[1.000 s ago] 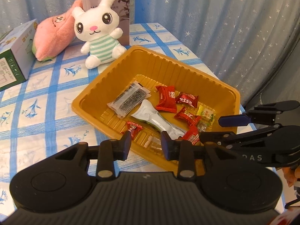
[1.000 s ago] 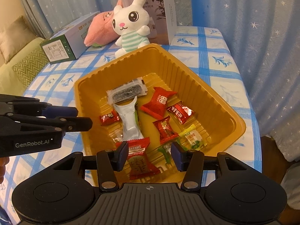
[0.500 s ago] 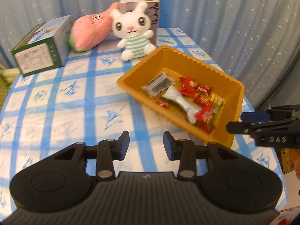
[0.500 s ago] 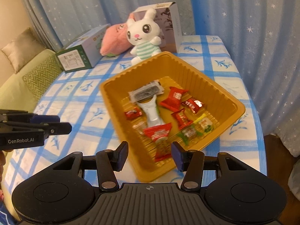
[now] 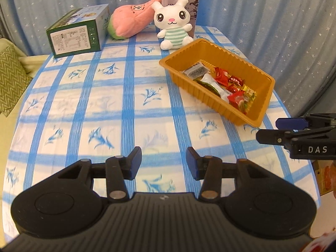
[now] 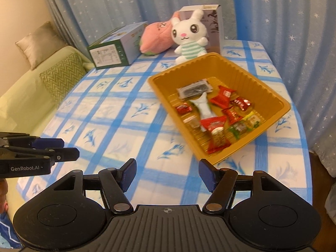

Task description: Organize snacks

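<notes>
Blue-checked tablecloth (image 5: 105, 109) covers the table, and toward its far right sits the orange tray (image 6: 279, 103) of wrapped snacks (image 6: 218, 134) (mostly red packets). Both the left gripper (image 5: 163, 160) and right gripper (image 6: 167, 173) hover empty over the near cloth, jaws opening.

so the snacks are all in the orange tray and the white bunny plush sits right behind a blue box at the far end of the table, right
Not quite. The snacks are all in the orange tray, but the white bunny plush sits in front of a grey-and-white box, not behind a blue one. The right wrist view shows the box standing upright behind the bunny at the table's far end.
</notes>
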`<state>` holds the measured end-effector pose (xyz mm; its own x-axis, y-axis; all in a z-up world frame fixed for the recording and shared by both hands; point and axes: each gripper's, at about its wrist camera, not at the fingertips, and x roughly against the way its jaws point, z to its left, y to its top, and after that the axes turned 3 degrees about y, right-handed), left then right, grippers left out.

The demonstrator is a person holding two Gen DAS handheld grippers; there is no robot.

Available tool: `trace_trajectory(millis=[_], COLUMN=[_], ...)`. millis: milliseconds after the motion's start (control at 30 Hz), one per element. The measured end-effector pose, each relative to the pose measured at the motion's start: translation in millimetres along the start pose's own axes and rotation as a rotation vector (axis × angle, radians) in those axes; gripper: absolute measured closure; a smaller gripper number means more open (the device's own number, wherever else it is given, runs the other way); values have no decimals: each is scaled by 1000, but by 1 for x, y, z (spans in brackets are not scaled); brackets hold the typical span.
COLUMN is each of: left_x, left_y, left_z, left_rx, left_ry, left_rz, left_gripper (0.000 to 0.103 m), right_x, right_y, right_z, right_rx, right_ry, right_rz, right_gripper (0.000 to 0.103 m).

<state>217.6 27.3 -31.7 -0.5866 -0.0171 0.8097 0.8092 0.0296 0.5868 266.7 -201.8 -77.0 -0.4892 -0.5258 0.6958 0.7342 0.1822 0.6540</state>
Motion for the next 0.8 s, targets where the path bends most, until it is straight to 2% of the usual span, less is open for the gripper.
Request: trace_trajectory(millis=[433, 800], left_x=[40, 49], left_y=[-32, -38], left_z=[5, 9], left_rx=[34, 21], left_ry=[-31, -49], left_rz=[-4, -12], left_gripper=[58, 57], right_x=[16, 17], right_y=[-23, -33], right_z=[49, 61], right_rx=[22, 5], right_ry=[38, 23], right_rz=[34, 46], right_gripper=[37, 37])
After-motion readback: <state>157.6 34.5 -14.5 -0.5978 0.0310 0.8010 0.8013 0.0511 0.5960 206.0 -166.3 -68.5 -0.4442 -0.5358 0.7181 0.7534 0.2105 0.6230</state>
